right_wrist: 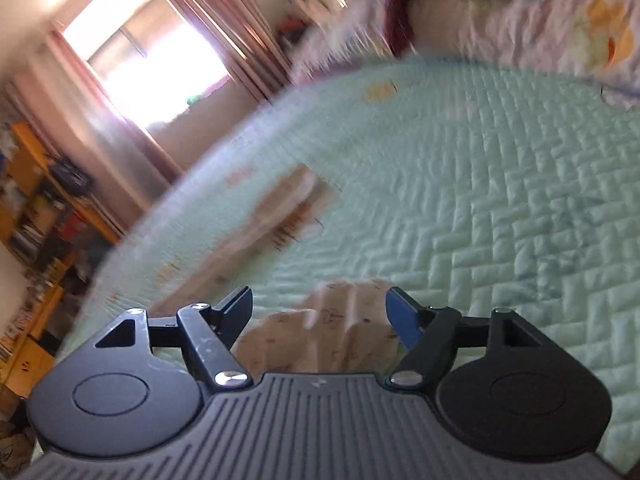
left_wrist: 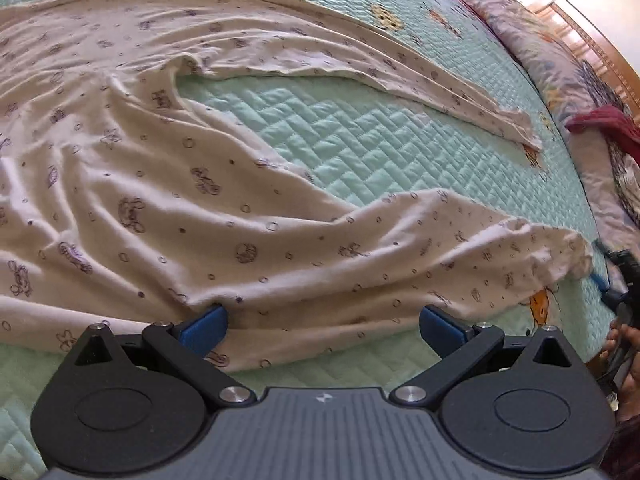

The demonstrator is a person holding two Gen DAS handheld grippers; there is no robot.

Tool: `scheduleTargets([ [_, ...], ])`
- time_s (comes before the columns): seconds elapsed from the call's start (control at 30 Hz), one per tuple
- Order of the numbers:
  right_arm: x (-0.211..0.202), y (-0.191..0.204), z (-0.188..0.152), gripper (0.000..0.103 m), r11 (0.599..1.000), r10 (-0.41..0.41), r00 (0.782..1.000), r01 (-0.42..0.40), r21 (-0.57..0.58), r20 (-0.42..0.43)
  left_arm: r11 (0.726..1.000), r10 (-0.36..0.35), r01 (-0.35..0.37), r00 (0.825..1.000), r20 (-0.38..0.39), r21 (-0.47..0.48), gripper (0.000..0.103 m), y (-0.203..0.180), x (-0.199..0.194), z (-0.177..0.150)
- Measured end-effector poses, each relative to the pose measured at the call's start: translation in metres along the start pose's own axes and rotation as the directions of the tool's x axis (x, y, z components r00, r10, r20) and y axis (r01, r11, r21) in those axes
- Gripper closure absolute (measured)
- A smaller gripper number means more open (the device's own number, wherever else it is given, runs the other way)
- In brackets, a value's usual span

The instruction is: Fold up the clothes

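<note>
The left hand-held gripper (left_wrist: 323, 330) sits released over the printed pyjama trousers (left_wrist: 160, 184), spread across the frame on the green quilt (left_wrist: 320, 120). The right hand-held gripper (right_wrist: 319, 312), also released, straddles a trouser cuff (right_wrist: 332, 332).

Left gripper (left_wrist: 323, 326): jaws spread wide, blue fingertips (left_wrist: 204, 330) low and level. Right gripper (right_wrist: 319, 314): jaws likewise parted, tilted; view motion-blurred. A hand (left_wrist: 624, 360) appears at the left view's right edge.

A home bedroom: quilted bedspread (left_wrist: 360, 128), curtained window (right_wrist: 160, 60), perhaps cluttered shelves (right_wrist: 36, 200).
</note>
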State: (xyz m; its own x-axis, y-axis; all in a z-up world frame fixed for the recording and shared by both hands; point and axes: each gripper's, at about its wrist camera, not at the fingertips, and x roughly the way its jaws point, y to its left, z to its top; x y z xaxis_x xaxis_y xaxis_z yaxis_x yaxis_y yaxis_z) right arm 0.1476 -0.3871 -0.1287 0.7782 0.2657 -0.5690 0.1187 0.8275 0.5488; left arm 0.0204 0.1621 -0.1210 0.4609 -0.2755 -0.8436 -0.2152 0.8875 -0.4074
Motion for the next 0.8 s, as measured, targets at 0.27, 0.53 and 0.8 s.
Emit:
scheduleTargets([
  [0.27, 0.030, 0.080, 0.004, 0.094, 0.951, 0.081, 0.993, -0.104, -0.291, -0.090, 0.999, 0.022, -0.022, 1.000, -0.007, 0.044, 0.001, 0.003, 0.004, 0.001],
  [0.53, -0.058, 0.091, 0.074, 0.078, 0.871, 0.277, 0.941, -0.160, -0.464, 0.196, 0.999, -0.038, 0.038, 0.999, -0.027, 0.003, 0.001, 0.019, -0.008, -0.002],
  [0.8, -0.041, -0.062, 0.029, 0.046, 1.000, -0.014, 0.995, 0.015, -0.006, 0.096, 0.994, -0.108, 0.109, 0.990, -0.094, 0.005, 0.001, 0.027, -0.011, -0.008],
])
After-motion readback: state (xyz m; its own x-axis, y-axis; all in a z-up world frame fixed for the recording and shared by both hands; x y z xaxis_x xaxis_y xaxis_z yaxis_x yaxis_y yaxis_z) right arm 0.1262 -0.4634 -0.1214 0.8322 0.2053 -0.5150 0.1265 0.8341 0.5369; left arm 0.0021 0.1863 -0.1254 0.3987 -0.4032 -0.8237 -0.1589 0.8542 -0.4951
